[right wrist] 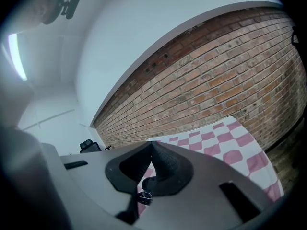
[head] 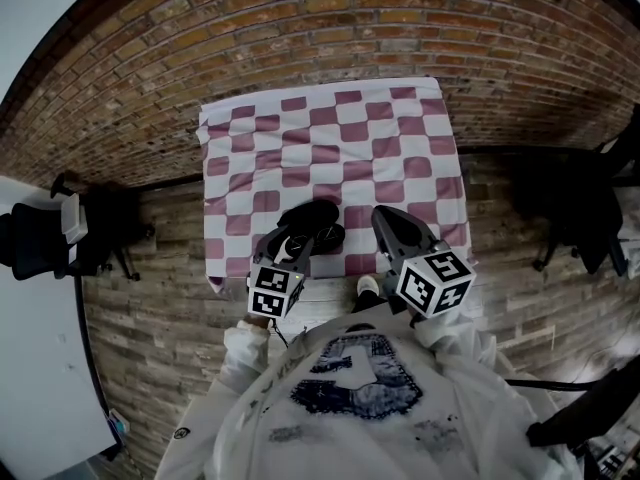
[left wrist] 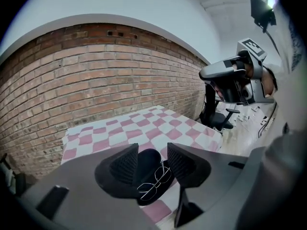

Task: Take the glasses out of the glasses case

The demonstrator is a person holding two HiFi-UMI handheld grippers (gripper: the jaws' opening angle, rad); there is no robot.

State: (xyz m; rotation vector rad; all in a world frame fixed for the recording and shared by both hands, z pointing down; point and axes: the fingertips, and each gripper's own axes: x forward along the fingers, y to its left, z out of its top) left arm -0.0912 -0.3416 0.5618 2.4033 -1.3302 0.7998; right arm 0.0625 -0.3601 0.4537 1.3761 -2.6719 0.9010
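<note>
A black glasses case lies open near the front edge of the table with the pink-and-white checked cloth. In the left gripper view, wire-framed glasses lie in the case, just below and between the jaws. My left gripper is open over the case and its pads touch nothing; in the head view it hangs over the case's near end. My right gripper is to the right of the case. Its jaws meet at the tips with nothing between them.
A brick wall stands behind the table and the floor is brick-patterned. A black office chair and a white desk stand at the left. Another dark chair stands at the right. The person stands at the table's front edge.
</note>
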